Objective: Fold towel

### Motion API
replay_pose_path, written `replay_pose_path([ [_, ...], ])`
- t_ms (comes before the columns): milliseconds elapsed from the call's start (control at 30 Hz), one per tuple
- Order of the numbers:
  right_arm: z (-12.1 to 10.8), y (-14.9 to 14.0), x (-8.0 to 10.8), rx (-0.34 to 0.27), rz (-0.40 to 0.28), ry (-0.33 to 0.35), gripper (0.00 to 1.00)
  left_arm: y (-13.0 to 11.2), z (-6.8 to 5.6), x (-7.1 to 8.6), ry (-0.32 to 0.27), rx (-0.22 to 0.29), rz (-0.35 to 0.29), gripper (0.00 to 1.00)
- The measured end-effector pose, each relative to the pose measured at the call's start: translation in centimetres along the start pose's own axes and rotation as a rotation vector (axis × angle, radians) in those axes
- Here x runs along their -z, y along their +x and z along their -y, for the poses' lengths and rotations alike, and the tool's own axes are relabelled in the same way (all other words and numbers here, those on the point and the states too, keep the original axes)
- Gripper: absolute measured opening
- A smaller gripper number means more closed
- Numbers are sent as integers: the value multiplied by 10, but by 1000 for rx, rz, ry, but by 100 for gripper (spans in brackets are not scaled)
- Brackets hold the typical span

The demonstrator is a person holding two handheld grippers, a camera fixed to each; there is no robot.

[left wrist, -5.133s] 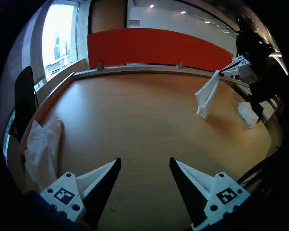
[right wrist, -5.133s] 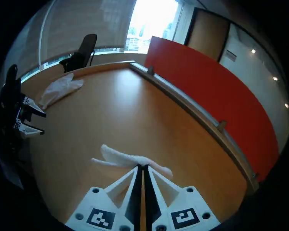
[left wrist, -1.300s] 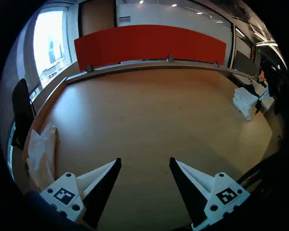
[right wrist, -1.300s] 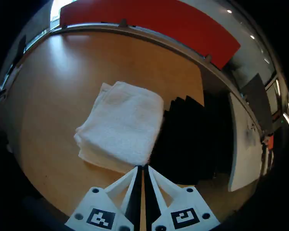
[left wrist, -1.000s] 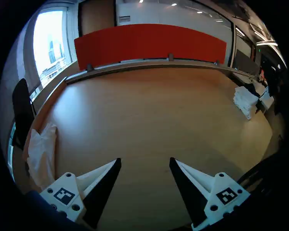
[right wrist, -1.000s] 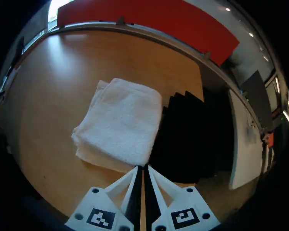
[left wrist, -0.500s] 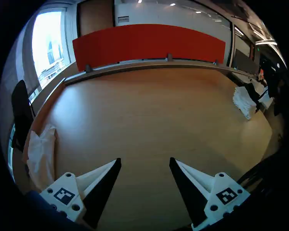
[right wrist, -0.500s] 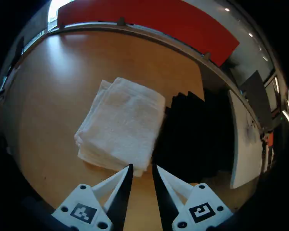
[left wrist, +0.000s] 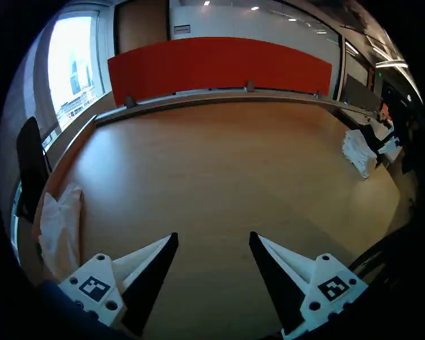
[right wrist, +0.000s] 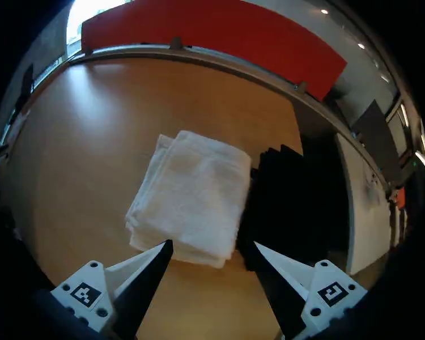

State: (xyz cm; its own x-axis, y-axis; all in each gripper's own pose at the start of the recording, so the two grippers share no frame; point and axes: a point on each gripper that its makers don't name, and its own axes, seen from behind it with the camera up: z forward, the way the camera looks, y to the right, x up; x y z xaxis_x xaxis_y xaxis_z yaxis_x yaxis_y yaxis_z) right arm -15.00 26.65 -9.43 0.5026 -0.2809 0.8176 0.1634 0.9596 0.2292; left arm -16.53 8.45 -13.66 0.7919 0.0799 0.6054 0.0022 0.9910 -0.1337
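Standing wide apart at the bottom of the right gripper view, the white fingers of the right gripper (right wrist: 212, 245) grasp nothing. The near edge of the folded white terry towel (right wrist: 192, 195) sits between and just past their tips; whether a tip brushes the cloth cannot be told. The towel lies flat in several layers on the light-brown wooden surface (right wrist: 99, 141), close to its right-hand edge. Its long axis runs away from the gripper and leans a little to the right. Just beside it, past that edge, is a dark stepped shape (right wrist: 292, 209), too dim to identify. The left gripper (left wrist: 213, 234) is likewise spread and empty over bare wood. A crumpled white cloth (left wrist: 59, 226) lies near it, off its left finger at the surface's (left wrist: 212, 158) left rim. In the left gripper view the same folded towel (left wrist: 358, 153) is well apart, far across the surface to the right, with the right gripper (left wrist: 389, 146) beside it. The right gripper is therefore much the nearer to the folded towel, which lies straight ahead of it, while the left gripper is the nearer to the loose cloth. Judging by the square, layered shape, this towel looks finished. The next move probably calls for the right gripper to back straight off along the towel's long axis, without dragging the top layer. Farther off, a black chair (left wrist: 28, 164) stands at the left. A long red partition panel (left wrist: 218, 62) runs along the surface's far edge, and a bright window (left wrist: 71, 62) lies beyond it.
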Motion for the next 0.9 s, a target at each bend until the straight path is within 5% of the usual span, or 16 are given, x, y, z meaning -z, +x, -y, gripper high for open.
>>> replay_pose_path([
  [200, 7, 5, 1, -72, -25, 4, 100, -1, 3, 1, 7, 11, -3, 93],
  [600, 19, 19, 1, -337, -94, 21, 100, 4, 7, 0, 17, 39, -21, 93],
  [900, 30, 23, 4, -359, -135, 3, 100, 13, 13, -4, 25, 69, -42, 93],
])
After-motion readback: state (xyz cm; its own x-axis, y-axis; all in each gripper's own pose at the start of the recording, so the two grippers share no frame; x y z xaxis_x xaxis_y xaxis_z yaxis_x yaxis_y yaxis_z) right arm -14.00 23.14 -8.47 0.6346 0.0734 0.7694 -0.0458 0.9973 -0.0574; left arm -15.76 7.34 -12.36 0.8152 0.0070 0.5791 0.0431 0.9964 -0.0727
